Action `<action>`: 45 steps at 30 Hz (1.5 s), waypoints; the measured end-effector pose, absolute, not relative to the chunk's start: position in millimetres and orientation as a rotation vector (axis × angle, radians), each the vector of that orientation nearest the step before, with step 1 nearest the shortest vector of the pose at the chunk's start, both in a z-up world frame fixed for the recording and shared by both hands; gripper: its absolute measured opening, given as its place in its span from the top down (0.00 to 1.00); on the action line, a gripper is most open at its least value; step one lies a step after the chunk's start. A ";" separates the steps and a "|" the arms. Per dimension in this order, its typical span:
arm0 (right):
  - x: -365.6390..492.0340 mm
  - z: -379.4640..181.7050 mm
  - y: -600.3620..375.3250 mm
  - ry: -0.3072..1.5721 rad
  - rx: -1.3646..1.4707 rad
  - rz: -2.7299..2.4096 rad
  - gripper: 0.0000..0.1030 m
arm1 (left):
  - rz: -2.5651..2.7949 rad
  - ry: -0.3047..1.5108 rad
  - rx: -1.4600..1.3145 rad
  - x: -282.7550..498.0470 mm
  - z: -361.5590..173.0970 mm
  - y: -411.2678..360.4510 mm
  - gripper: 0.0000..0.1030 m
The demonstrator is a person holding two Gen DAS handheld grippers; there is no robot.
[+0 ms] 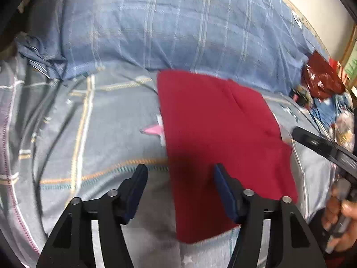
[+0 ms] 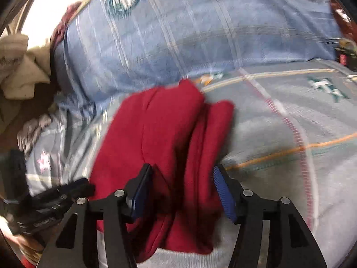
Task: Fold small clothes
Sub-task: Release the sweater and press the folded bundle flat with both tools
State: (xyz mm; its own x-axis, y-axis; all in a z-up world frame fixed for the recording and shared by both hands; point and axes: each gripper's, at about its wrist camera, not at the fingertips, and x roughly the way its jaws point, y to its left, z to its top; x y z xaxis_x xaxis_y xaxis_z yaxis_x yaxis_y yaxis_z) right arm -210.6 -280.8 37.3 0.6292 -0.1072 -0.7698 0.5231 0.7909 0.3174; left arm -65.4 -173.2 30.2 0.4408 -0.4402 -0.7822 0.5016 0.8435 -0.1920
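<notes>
- left wrist view: left gripper point(image 1: 180, 189) with fingers point(image 1: 138, 192) spread wide, nothing held, hovering over the near left edge of the red garment point(image 1: 223, 138).
- red garment folded into a flat oblong, lying on the grey-blue checked bedsheet point(image 1: 89, 122) of the bed, right of centre, far edge just short of the blue plaid pillow point(image 1: 167, 33).
- small pink star patch point(image 1: 154, 130) on the sheet, touching the garment's left edge.
- right gripper point(image 1: 321, 147) entering from the right edge beside the garment, a hand point(image 1: 339, 221) gripping its handle; opening not readable here.
- dark red shiny bag point(image 1: 321, 78) among blurred clutter at far right.
- right wrist view: right gripper point(image 2: 181, 192) wide open, fingers point(image 2: 223, 192) either side of the garment's point(image 2: 156, 134) near end, not pinching it.
- garment showing stacked folded layers along its right side.
- left gripper point(image 2: 51, 203) at lower left, blurred.
- crumpled beige cloth point(image 2: 20, 71) at far left beside the pillow point(image 2: 189, 33).
</notes>
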 end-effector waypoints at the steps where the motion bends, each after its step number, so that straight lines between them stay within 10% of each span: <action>1: -215.4 49.3 -277.0 0.789 0.529 -0.400 0.42 | -0.581 0.937 0.064 -66.9 32.2 -174.9 0.37; 13: -175.6 26.3 -237.4 0.896 0.259 -0.372 0.58 | -0.520 0.880 0.105 -77.5 10.6 -184.7 0.26; 34: -205.7 11.4 -211.9 0.946 0.310 -0.340 0.49 | -0.440 0.753 0.169 -108.7 31.8 -168.8 0.27; 45: -228.8 59.1 -212.2 0.788 0.297 -0.451 0.26 | -0.408 0.693 0.094 -149.2 55.2 -142.5 0.27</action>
State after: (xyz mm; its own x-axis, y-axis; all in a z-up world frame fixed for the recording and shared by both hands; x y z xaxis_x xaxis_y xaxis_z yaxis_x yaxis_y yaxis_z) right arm -228.8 -212.2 59.1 0.6184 -0.2765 -0.7356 0.4936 0.8650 0.0898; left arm -149.2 -142.5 55.2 0.6942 -0.3340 -0.6376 0.3957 0.9170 -0.0496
